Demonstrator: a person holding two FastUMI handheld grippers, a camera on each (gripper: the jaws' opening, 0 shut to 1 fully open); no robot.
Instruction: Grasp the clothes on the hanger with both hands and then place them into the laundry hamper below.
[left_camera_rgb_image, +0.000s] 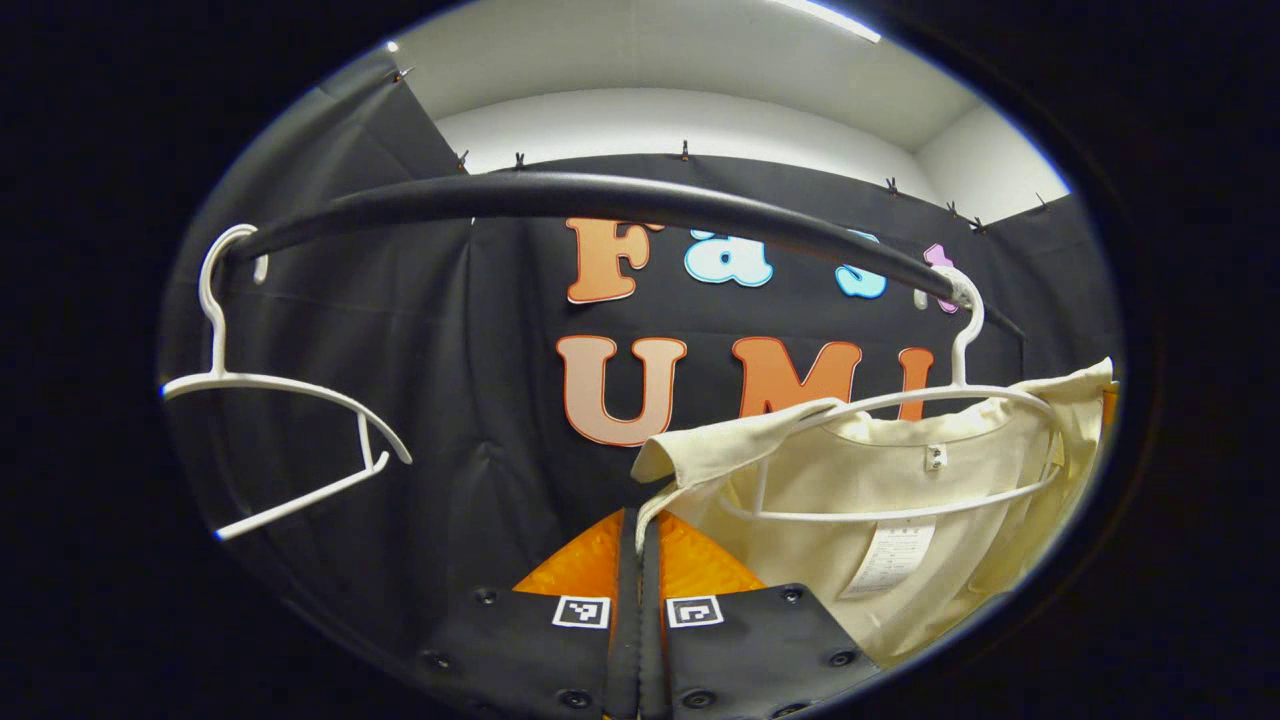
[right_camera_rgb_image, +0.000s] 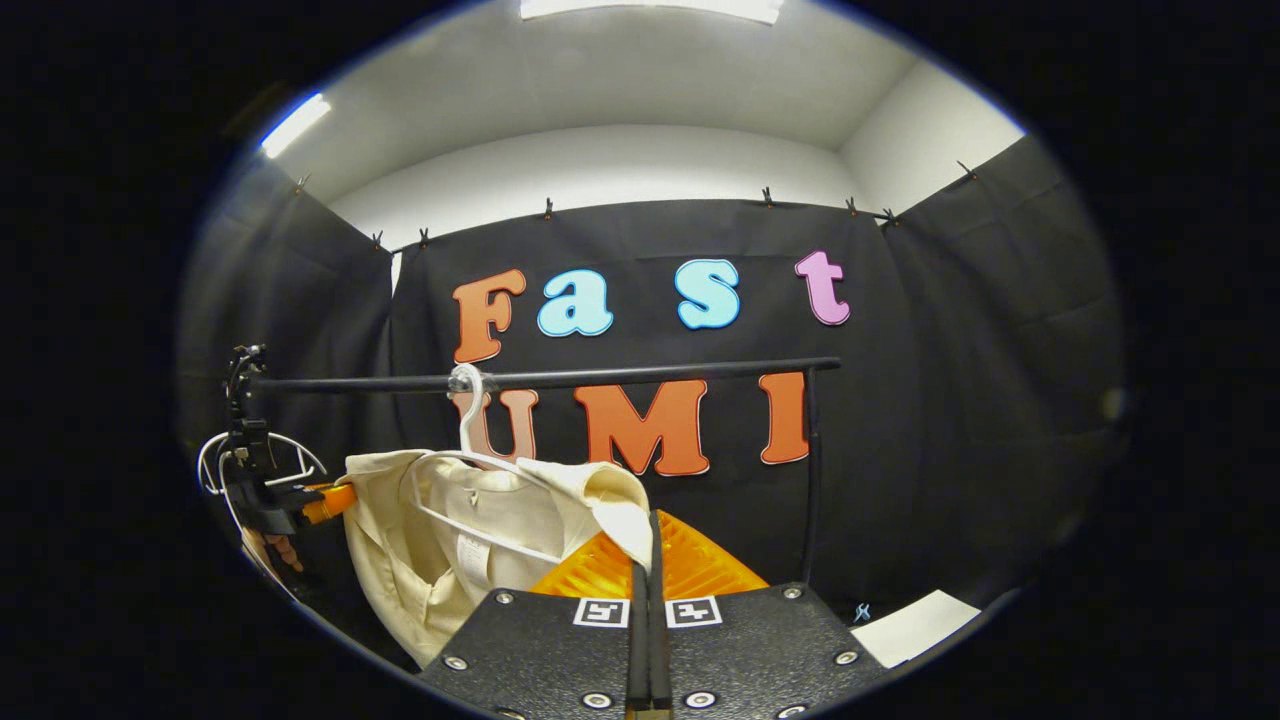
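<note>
Nearest in the left gripper view, the left gripper (left_camera_rgb_image: 640, 535) has its two fingers drawn together, with a fold of the cream shirt (left_camera_rgb_image: 900, 500) at their tips; the shoulder edge drops right into the slit between them, so I judge it pinched there, though the tips themselves are hard to make out. In the right gripper view the right gripper (right_camera_rgb_image: 648, 540) does the same on the other shoulder of the shirt (right_camera_rgb_image: 470, 520): fingers together, cloth meeting the tips. Holding both shoulders makes sense, since the shirt must be slid off its hanger evenly before it can go down.

A little farther, the shirt hangs on a white hanger (left_camera_rgb_image: 900, 450), its hook over the black rail (left_camera_rgb_image: 600, 200). A care tag (left_camera_rgb_image: 890, 555) shows inside the neck. The shirt has not left the hanger, so the lift is not yet done.

Farther left along the rail hangs an empty hanger (left_camera_rgb_image: 280, 400). In the right gripper view the other gripper, with part of a hand (right_camera_rgb_image: 275, 545), sits beyond the shirt's far shoulder.

The hamper lies somewhere below; the shirt's lower half is cut off.
</note>
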